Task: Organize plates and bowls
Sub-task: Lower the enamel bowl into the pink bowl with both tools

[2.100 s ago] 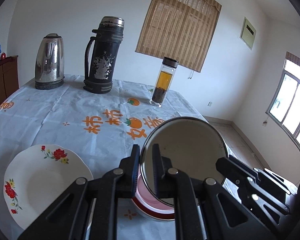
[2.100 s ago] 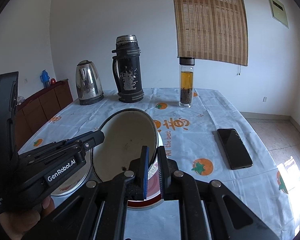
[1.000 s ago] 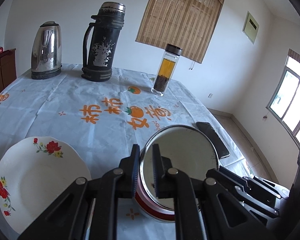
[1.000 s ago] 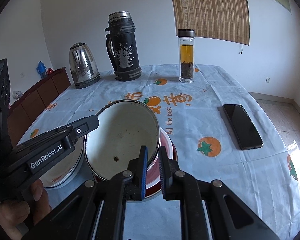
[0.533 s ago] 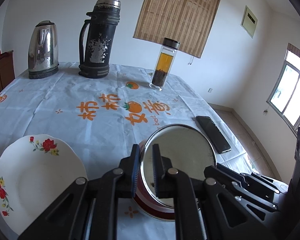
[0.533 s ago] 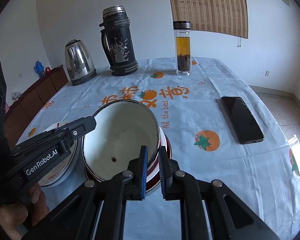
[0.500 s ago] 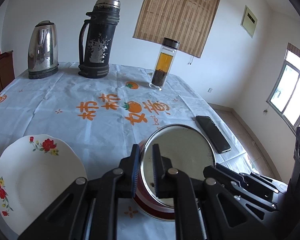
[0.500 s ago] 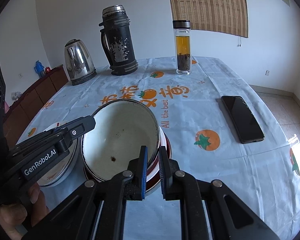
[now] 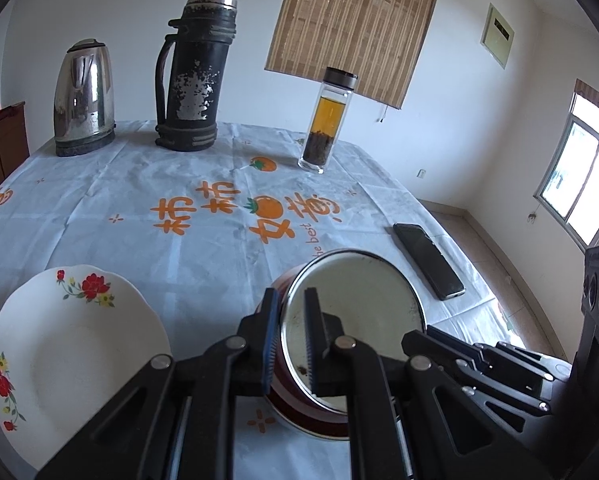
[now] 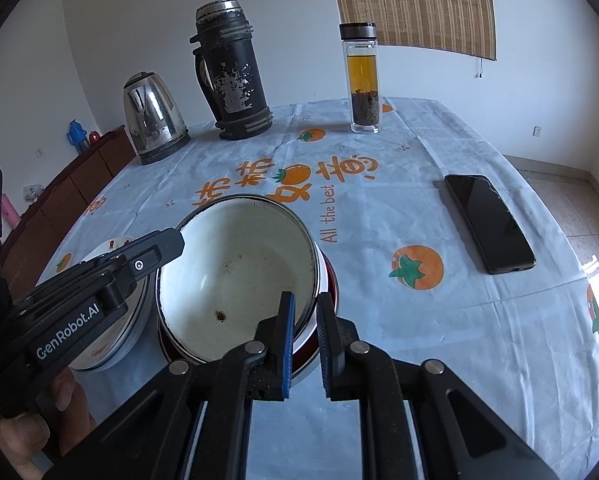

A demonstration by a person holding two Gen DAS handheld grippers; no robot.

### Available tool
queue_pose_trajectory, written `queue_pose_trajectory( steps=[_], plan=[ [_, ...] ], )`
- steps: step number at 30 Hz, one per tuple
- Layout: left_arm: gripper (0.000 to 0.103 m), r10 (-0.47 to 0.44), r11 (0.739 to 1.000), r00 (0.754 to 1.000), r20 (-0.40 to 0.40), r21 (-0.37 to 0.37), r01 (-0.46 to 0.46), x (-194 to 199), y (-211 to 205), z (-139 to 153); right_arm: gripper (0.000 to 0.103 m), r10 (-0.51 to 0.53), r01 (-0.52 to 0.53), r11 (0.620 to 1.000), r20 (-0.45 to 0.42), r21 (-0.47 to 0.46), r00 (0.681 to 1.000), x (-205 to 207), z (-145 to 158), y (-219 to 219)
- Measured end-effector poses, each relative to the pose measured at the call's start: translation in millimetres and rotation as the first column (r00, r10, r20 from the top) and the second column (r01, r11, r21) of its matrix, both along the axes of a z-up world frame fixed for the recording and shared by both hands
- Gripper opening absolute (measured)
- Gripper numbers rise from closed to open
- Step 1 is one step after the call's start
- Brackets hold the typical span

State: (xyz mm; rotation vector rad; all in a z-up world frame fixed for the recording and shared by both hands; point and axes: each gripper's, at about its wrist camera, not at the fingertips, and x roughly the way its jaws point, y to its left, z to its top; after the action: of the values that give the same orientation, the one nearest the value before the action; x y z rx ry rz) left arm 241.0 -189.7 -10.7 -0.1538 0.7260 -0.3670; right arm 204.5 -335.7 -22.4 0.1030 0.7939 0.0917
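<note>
Lowered since two seconds ago: enamel bowl (image 9: 355,300), earlier raised and steeply tilted above the red-rimmed bowl (image 9: 299,412), now seated in it; the phone (image 9: 427,260), then hidden behind the bowl, is exposed.

Left wrist view.
- Left gripper (image 9: 289,340): jaws nearly closed, pinching the enamel bowl's rim, one pad inside, one outside.
- Enamel bowl: cream interior, dark rim, nested in the red-rimmed bowl on the tablecloth (image 9: 139,208).
- Floral plate (image 9: 75,344): white, red flowers, flat on the cloth just left of the bowls.
- Right gripper (image 9: 423,340): reaching in from the right to the bowl's far rim.
- Kettle (image 9: 84,98), black flask (image 9: 195,72), tea bottle (image 9: 327,120): upright at the far edge.
- Phone: flat, right of the bowls.

Right wrist view.
- Right gripper (image 10: 304,334): jaws nearly closed on the enamel bowl (image 10: 235,272) rim, blue pads either side.
- Red-rimmed bowl (image 10: 327,280): showing beneath the enamel bowl.
- Left gripper (image 10: 171,242): at the opposite rim, held by a hand (image 10: 39,428).
- Floral plate (image 10: 111,344): partly hidden under that gripper.
- Phone (image 10: 487,222): well right of the bowls.
</note>
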Motion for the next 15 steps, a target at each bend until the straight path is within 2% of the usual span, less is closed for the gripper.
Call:
queue_pose_trajectory(
  steps=[15],
  plan=[
    [0.010, -0.005, 1.000, 1.000, -0.016, 0.018, 0.005, 1.4, -3.8, -4.9, 0.014, 0.009, -0.009, 1.000, -0.022, -0.006, 1.000, 2.3, -3.3, 0.9]
  ],
)
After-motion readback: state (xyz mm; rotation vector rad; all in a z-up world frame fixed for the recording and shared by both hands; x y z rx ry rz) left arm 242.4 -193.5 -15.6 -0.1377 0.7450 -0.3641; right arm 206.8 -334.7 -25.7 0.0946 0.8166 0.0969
